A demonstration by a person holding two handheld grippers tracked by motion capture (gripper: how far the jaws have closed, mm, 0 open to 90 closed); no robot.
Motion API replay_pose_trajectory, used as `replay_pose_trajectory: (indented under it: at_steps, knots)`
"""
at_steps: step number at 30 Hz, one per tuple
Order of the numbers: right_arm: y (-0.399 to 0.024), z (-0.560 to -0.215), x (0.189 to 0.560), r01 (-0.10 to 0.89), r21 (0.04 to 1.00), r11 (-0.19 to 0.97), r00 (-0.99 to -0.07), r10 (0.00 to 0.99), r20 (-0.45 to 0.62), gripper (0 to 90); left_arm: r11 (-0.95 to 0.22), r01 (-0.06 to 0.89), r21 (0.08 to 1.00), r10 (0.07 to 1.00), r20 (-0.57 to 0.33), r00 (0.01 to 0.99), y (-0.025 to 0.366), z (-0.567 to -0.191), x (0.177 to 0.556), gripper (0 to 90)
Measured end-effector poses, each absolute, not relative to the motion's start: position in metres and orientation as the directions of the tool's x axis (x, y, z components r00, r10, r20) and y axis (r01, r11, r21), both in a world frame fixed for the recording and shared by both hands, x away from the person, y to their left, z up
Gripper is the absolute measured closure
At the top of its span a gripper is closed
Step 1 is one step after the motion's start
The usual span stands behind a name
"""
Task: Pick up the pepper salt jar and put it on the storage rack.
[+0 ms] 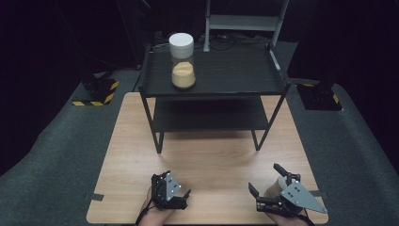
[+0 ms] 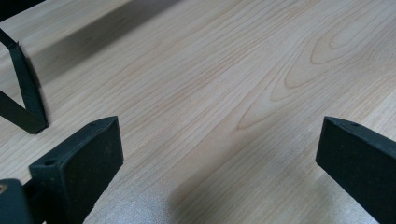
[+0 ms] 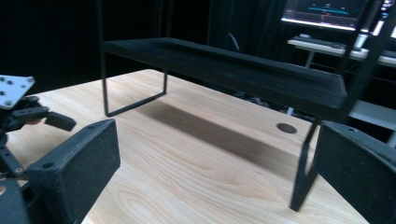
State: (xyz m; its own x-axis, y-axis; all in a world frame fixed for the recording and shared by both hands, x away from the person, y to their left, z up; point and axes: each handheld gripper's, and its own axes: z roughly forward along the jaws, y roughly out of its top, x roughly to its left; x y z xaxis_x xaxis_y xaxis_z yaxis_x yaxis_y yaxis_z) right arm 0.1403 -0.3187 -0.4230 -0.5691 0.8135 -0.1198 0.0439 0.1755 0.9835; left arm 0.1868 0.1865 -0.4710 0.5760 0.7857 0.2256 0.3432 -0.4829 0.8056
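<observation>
Nearest us, our left tongs (image 1: 181, 195) and right tongs (image 1: 267, 181) rest low over the near edge of the worktop (image 1: 211, 150), both spread wide with nothing between the jaws. In the left gripper view we see bare wood grain between the jaws and one black leg of the rack (image 2: 23, 100). The rack (image 1: 214, 75) stands on the worktop beyond both tongs, well apart from them. The jar (image 1: 182, 61), white-lidded and part full of tan powder, stands upright on the rack's top shelf, toward its left end.
</observation>
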Motion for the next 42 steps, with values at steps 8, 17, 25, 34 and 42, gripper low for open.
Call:
replay_pose_trajectory:
  at_steps: [8, 17, 25, 34, 42]
  knots:
    - [-0.332, -0.423, 0.136, 0.056, 0.986, 0.157, -0.533, 0.84, -0.103, 0.0, -0.479, 0.343, 0.808, 0.786, 0.221, 0.578, 0.188, -0.471, 0.187, 0.9]
    - [-0.343, -0.427, 0.13, 0.076, 0.985, 0.152, -0.489, 0.867, -0.095, 0.0, -0.476, 0.344, 0.809, 0.787, 0.217, 0.578, 0.189, -0.471, 0.187, 0.9]
    - [-0.352, -0.432, 0.125, 0.103, 0.984, 0.148, -0.457, 0.886, -0.086, 0.0, -0.476, 0.343, 0.809, 0.785, 0.216, 0.58, 0.189, -0.471, 0.187, 0.9]
    - [-0.36, -0.439, 0.121, 0.136, 0.98, 0.147, -0.429, 0.9, -0.076, 0.0, -0.477, 0.344, 0.809, 0.785, 0.216, 0.58, 0.189, -0.471, 0.187, 0.9]
    - [-0.365, -0.45, 0.121, 0.172, 0.974, 0.149, -0.426, 0.903, -0.063, 0.0, -0.479, 0.344, 0.808, 0.784, 0.217, 0.582, 0.189, -0.471, 0.187, 0.9]
